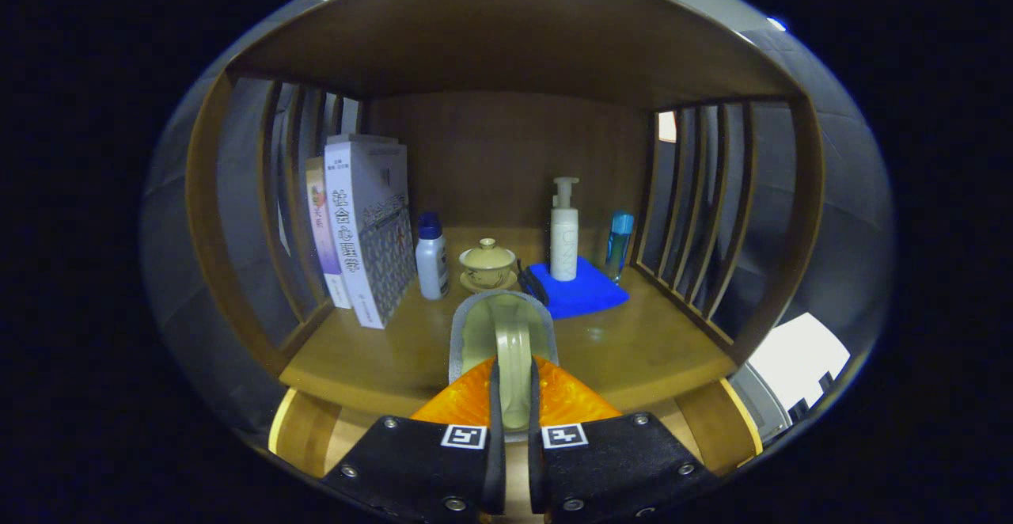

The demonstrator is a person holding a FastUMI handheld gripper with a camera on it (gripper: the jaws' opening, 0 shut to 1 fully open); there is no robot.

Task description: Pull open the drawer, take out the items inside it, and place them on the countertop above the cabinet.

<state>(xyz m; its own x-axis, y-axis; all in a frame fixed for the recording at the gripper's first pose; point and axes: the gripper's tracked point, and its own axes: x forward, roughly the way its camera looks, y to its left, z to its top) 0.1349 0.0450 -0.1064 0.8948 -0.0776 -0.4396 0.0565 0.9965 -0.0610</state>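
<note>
Wooden cabinet niche ahead of us: warm brown countertop (633, 350) w/ smooth, slightly glossy finish, solid back panel, flat wood ceiling, and slatted sides left & right w/ grey wall showing thru the gaps. On the countertop, back left, books (360, 227) stand upright against the slats, spines toward us. Just right of them a small white bottle w/ blue cap (431, 259), then a pale lidded teacup on a saucer (487, 264). Further right a bright blue cloth (582, 294) lies flat, soft-looking, w/ a tall white pump bottle (564, 231) standing on it; a clear blue bottle (619, 245) sits near the right slats. Our gripper (513, 421) is clenched on a pale green roll-shaped item (506, 342), rounded & smooth, both fingers pressing its narrow edge; it's held between the fingers, at the countertop's front edge, w/ an orange glossy piece (467, 397) just below it. We can't tell if it touches the surface.
</note>
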